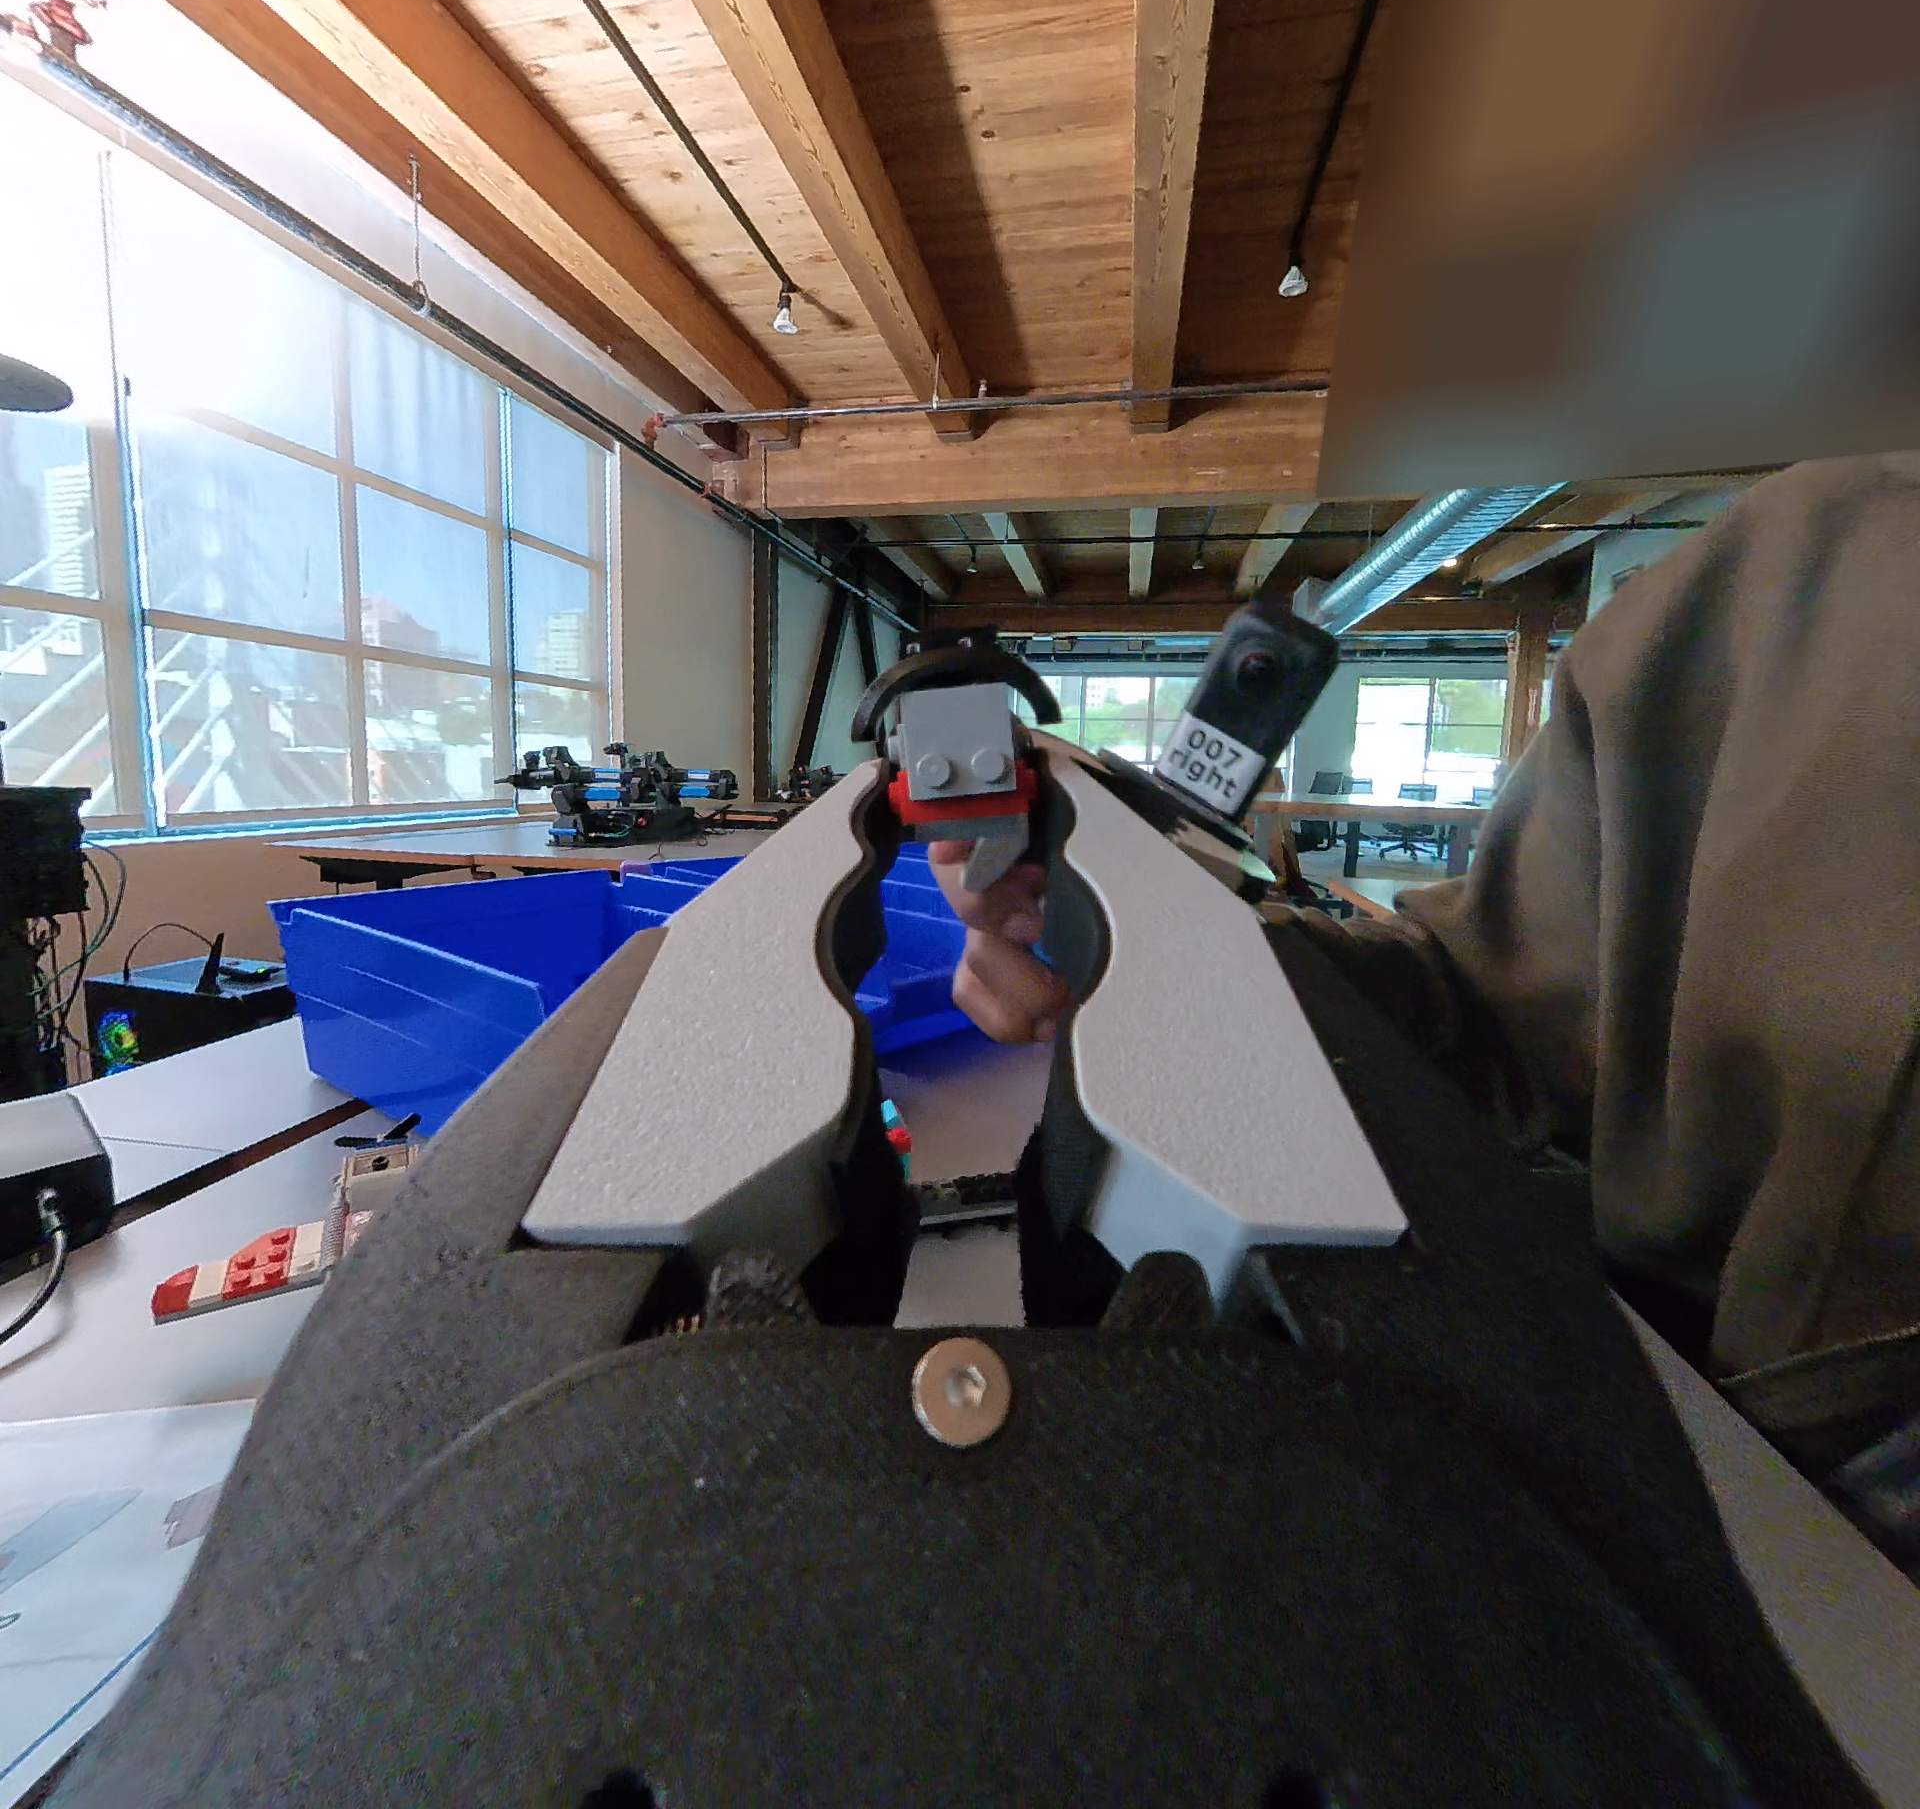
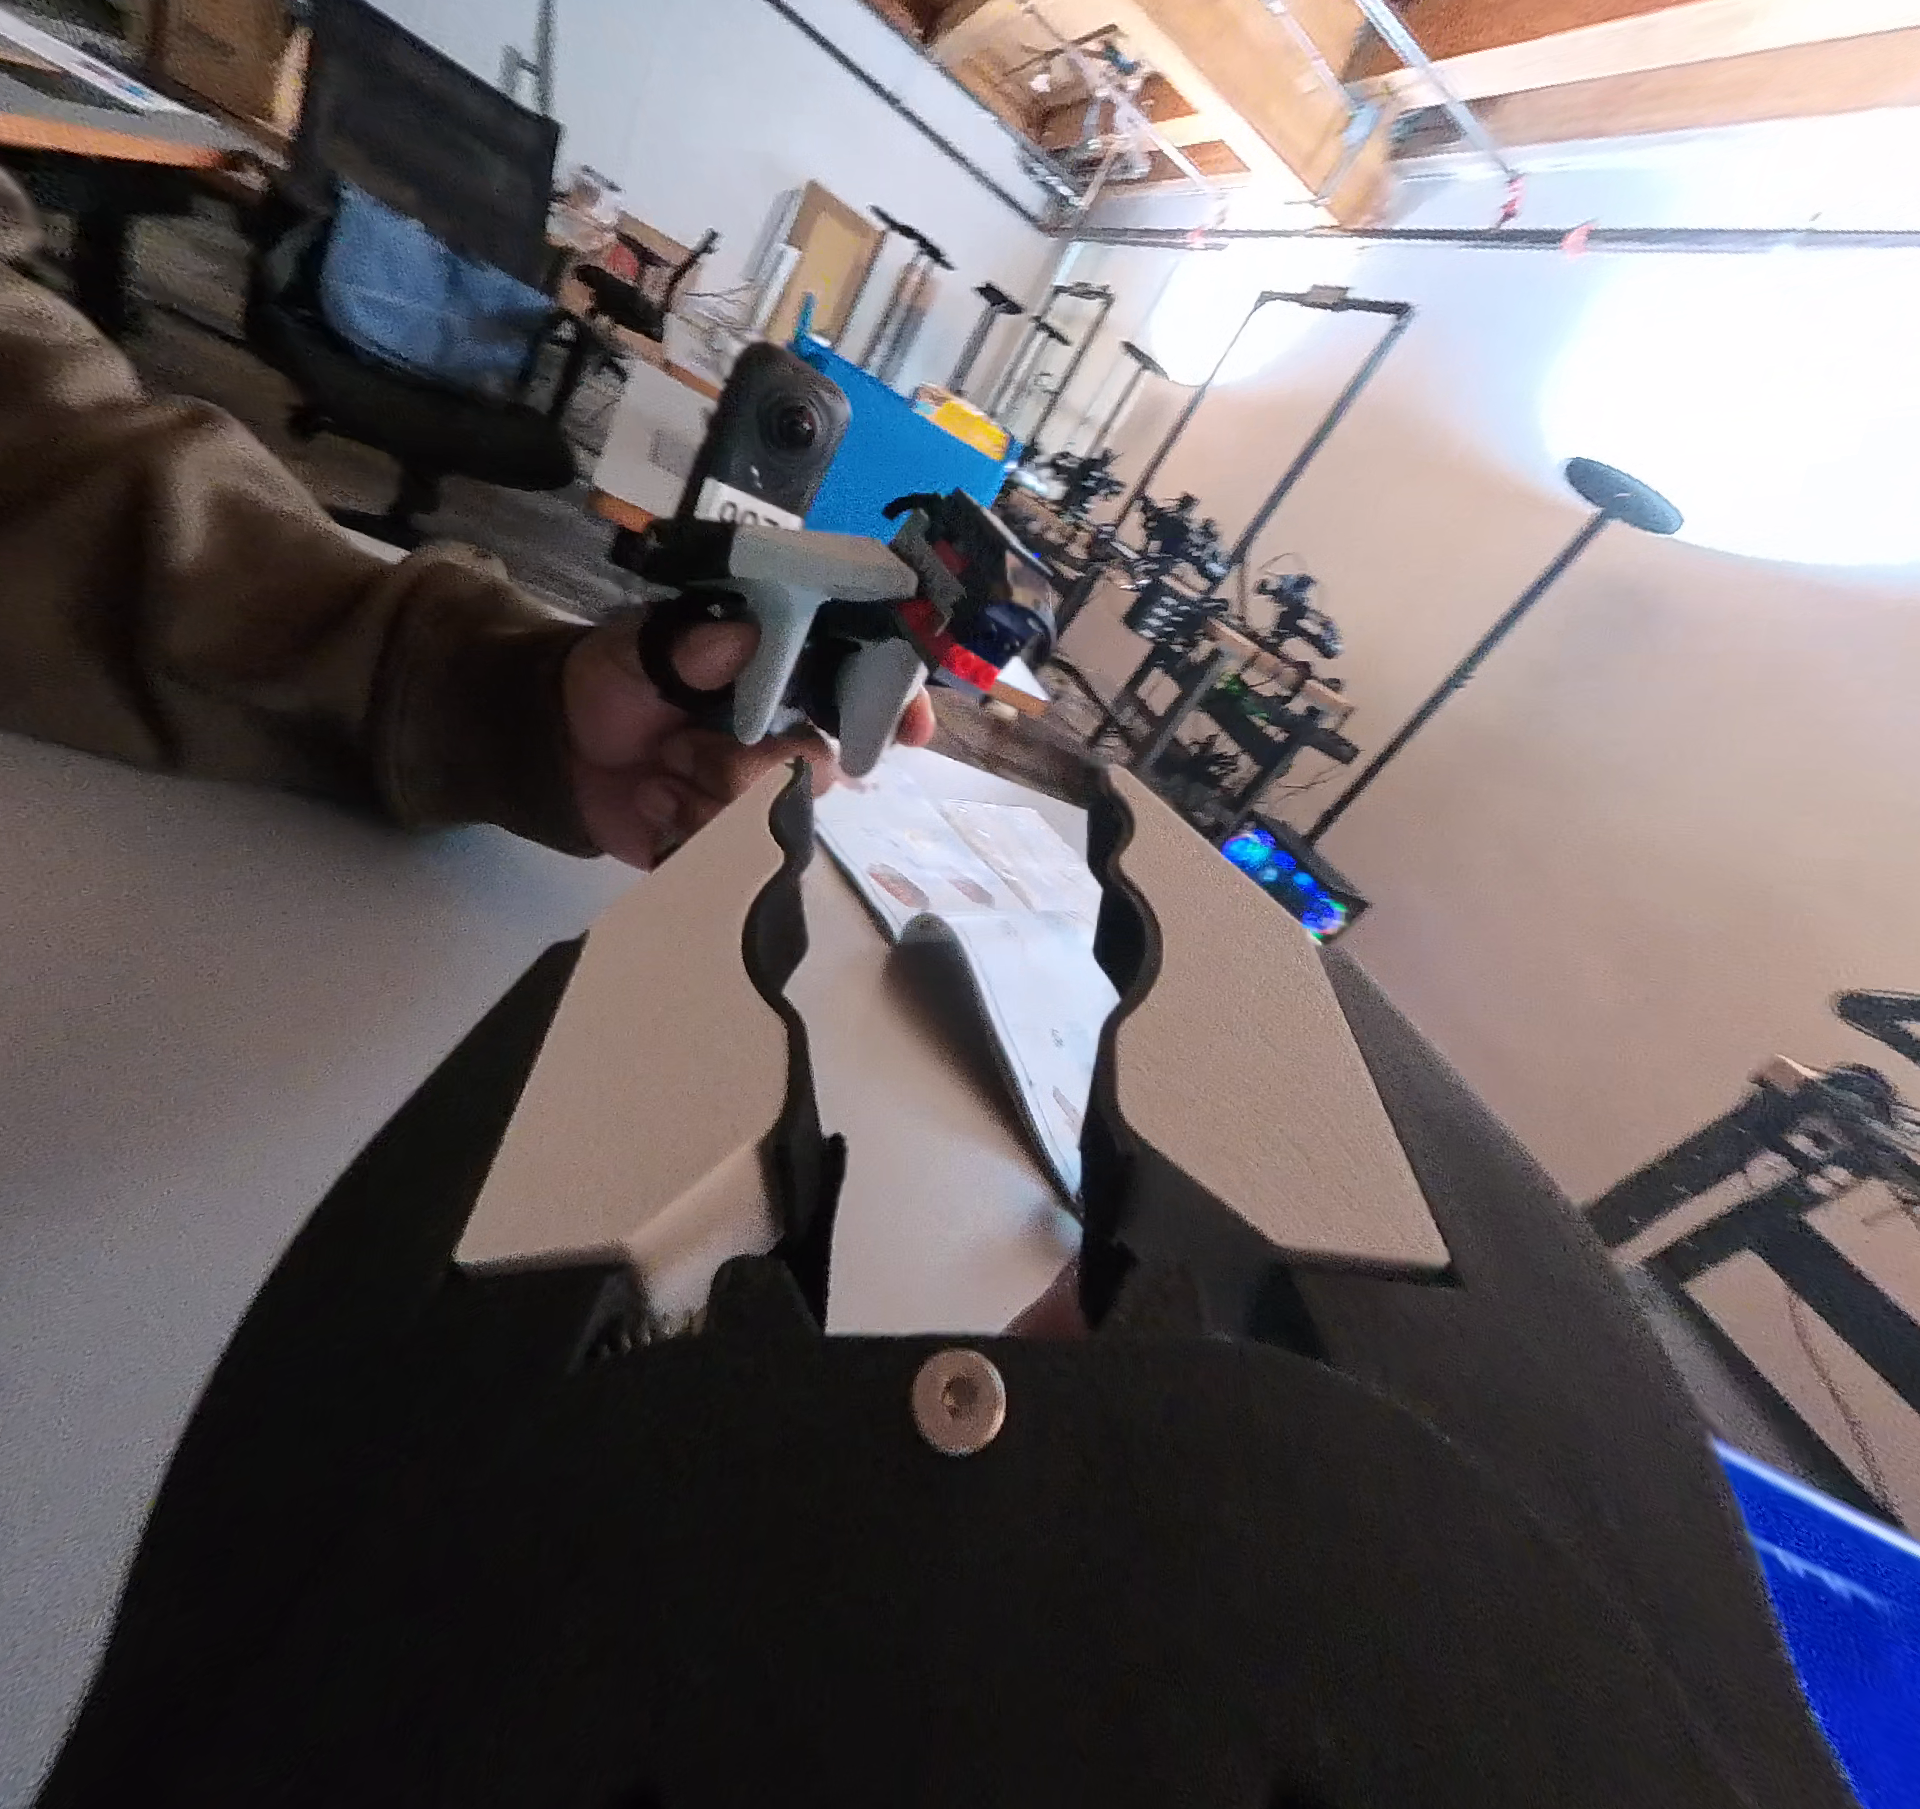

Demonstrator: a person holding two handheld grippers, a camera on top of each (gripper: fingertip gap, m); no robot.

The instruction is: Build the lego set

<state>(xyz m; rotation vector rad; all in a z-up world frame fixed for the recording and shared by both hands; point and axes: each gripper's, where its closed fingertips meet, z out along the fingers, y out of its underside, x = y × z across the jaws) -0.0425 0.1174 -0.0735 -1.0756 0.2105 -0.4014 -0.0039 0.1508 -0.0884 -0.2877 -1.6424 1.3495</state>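
Left jaws clench a grey-and-red brick model at their tips; right jaws gape bare, the model up-left of them.

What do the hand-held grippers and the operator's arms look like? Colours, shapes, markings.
Each hand-held gripper has a textured black body with one silver screw, and two flat light-grey fingers whose inner edges are wavy with black lining. Each carries a black camera bearing a white label. The sleeve is olive-brown.

Grey-and-red brick assembly, blue bins
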